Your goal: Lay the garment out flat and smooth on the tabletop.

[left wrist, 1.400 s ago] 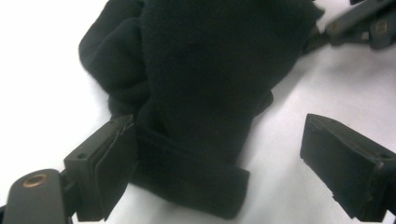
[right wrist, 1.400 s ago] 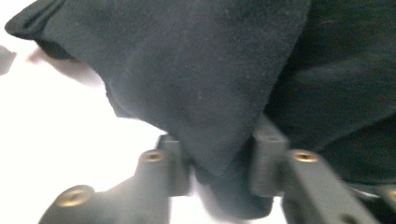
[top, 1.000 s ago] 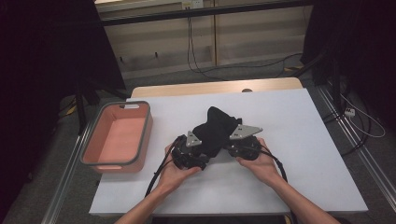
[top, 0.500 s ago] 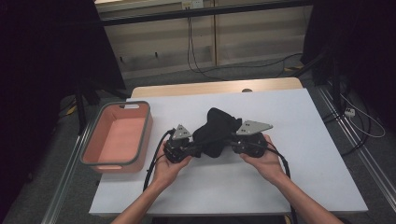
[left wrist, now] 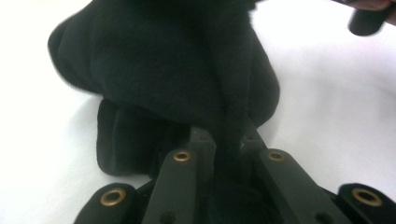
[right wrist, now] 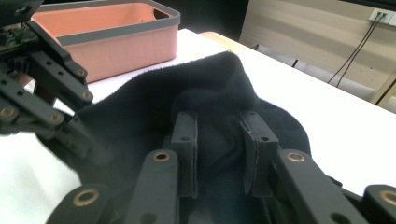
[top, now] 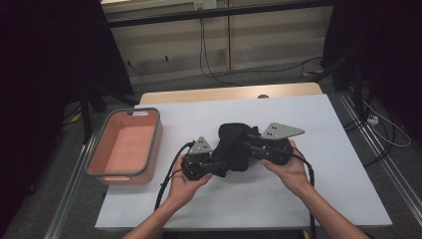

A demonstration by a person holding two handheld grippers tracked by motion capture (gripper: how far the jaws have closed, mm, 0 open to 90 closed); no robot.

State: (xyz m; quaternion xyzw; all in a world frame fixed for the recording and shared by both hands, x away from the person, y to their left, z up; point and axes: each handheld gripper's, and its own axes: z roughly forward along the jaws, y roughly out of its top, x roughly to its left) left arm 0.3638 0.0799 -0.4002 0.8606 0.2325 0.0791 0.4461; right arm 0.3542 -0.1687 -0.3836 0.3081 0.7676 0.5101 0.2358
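A black fleece cloth (top: 234, 144) hangs bunched between my two grippers, just above the white table (top: 323, 149). My left gripper (top: 218, 162) holds its left side. In the left gripper view its jaws (left wrist: 227, 140) pinch a thin fold of the cloth (left wrist: 163, 70); they have just been closing on it. My right gripper (top: 252, 145) holds the right side. Its pads (right wrist: 187, 140) have a thick bunch of the cloth (right wrist: 154, 98) between them, and its jaws have just eased slightly wider. The left gripper (right wrist: 77, 133) also shows at the left of the right gripper view.
A salmon bin with a grey rim (top: 158, 134) stands at the left of the table, its wall (right wrist: 116, 44) close beyond the cloth in the right gripper view. Cables trail from both grippers toward the near edge. Metal rails run along both table sides.
Both hands have risen and drawn slightly apart, lifting the cloth off the table. The left jaws have closed onto a fold of the cloth.
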